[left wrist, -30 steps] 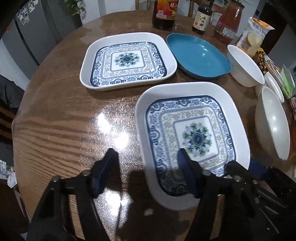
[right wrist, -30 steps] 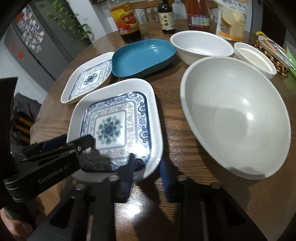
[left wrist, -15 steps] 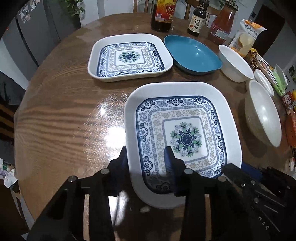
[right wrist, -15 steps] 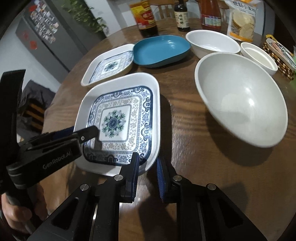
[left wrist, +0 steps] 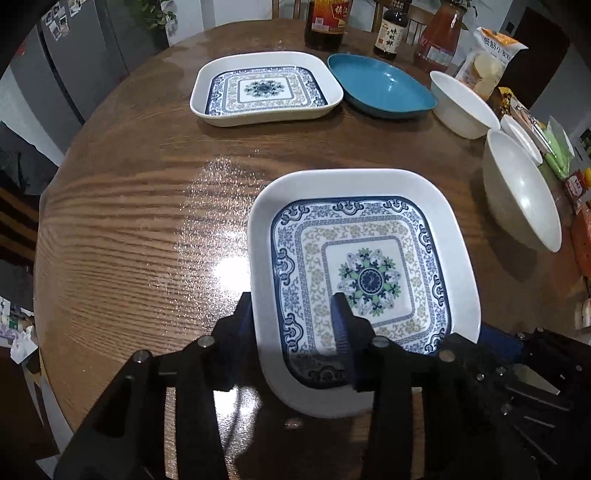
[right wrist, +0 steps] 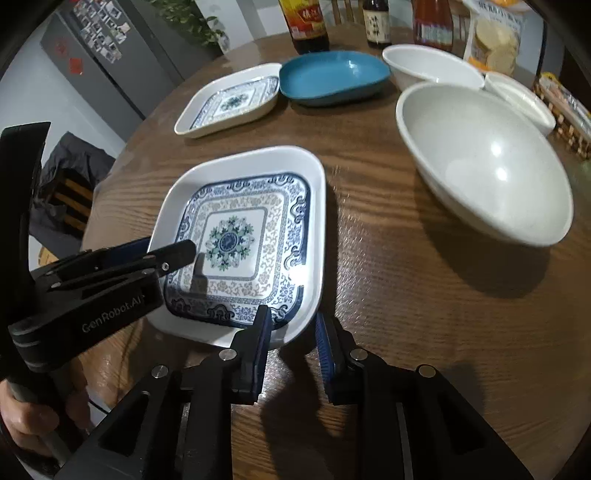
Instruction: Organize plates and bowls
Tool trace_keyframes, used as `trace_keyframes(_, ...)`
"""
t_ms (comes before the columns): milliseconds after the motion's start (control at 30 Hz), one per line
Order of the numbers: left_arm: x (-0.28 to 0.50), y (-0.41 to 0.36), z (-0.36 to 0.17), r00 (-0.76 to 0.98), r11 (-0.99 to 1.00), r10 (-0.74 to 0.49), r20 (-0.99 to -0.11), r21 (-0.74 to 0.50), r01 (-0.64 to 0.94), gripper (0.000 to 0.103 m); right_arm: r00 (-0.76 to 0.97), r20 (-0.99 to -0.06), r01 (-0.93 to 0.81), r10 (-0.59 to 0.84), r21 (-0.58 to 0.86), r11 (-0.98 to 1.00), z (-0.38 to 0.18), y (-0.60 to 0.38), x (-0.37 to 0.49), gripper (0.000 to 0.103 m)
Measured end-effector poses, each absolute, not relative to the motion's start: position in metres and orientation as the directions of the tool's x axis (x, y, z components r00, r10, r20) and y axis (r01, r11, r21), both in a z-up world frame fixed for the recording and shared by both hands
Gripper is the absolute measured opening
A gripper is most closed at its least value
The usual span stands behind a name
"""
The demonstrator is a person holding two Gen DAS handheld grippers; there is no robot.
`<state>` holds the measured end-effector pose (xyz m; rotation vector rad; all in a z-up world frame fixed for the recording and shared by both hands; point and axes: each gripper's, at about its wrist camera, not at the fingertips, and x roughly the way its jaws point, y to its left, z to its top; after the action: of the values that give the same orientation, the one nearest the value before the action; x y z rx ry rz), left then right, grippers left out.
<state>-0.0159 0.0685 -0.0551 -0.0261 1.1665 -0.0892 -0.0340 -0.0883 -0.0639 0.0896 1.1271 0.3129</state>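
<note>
A white square plate with a blue pattern (left wrist: 365,258) is lifted a little above the round wooden table (left wrist: 140,206). My left gripper (left wrist: 291,321) is shut on its near left rim. My right gripper (right wrist: 291,332) is shut on its near right corner; the plate (right wrist: 251,229) shows there with its shadow below. A matching square plate (left wrist: 264,88) lies at the far side, next to a blue oval dish (left wrist: 380,86). A large white bowl (right wrist: 480,158) sits to the right, with two smaller white bowls (right wrist: 432,66) behind it.
Sauce bottles (left wrist: 327,22) and a snack bag (left wrist: 491,59) stand along the table's far edge. Packets and a woven basket (right wrist: 565,110) crowd the right edge. A grey fridge (right wrist: 96,62) stands beyond the table on the left.
My left gripper closed from wide open onto the plate's left rim. Both grippers have raised the plate and pulled back, so the table looks further away.
</note>
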Motion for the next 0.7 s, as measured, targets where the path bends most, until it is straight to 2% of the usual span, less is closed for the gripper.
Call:
trace_keyframes(67, -0.014, 0.072, -0.049, 0.415, 0.998, -0.063, -0.907, -0.049, 0.043, 0.052, 0.424, -0.860, -0.203, 0.282, 0.213, 0.956, -0.054, -0.091, -0.035, 0.027)
trace_keyframes(100, -0.013, 0.075, -0.045, 0.427, 0.999, -0.054, -0.903, -0.045, 0.032, 0.063, 0.436, -0.854, -0.203, 0.285, 0.215, 0.955, -0.049, -0.092, -0.033, 0.033)
trace_keyframes(133, -0.011, 0.080, -0.040, 0.442, 0.999, -0.049, -0.896, -0.048, 0.013, 0.070, 0.447, -0.847, -0.201, 0.288, 0.219, 0.955, -0.044, -0.093, -0.032, 0.040)
trace_keyframes(200, -0.007, 0.088, -0.034, 0.462, 0.998, -0.048, -0.886, -0.060, -0.011, 0.071, 0.468, -0.830, -0.194, 0.303, 0.238, 0.952, -0.034, -0.094, -0.026, 0.045)
trace_keyframes(333, 0.013, 0.104, -0.020, 0.488, 0.995, -0.046, -0.872, -0.083, -0.054, 0.072, 0.490, -0.798, -0.200, 0.352, 0.290, 0.936, -0.013, -0.084, -0.002, 0.045)
trace_keyframes(467, 0.040, 0.123, -0.005, 0.525, 0.992, -0.016, -0.851, -0.078, -0.097, 0.078, 0.521, -0.780, -0.234, 0.347, 0.260, 0.937, 0.006, -0.054, 0.033, 0.046)
trace_keyframes(600, 0.073, 0.136, 0.000, 0.527, 0.991, -0.013, -0.850, -0.083, -0.109, 0.078, 0.477, -0.785, -0.212, 0.396, 0.335, 0.918, 0.001, -0.040, 0.078, 0.046)
trace_keyframes(700, 0.096, 0.140, -0.005, 0.517, 0.993, 0.016, -0.856, -0.047, -0.108, 0.078, 0.458, -0.803, -0.160, 0.380, 0.346, 0.924, -0.011, -0.032, 0.107, 0.046)
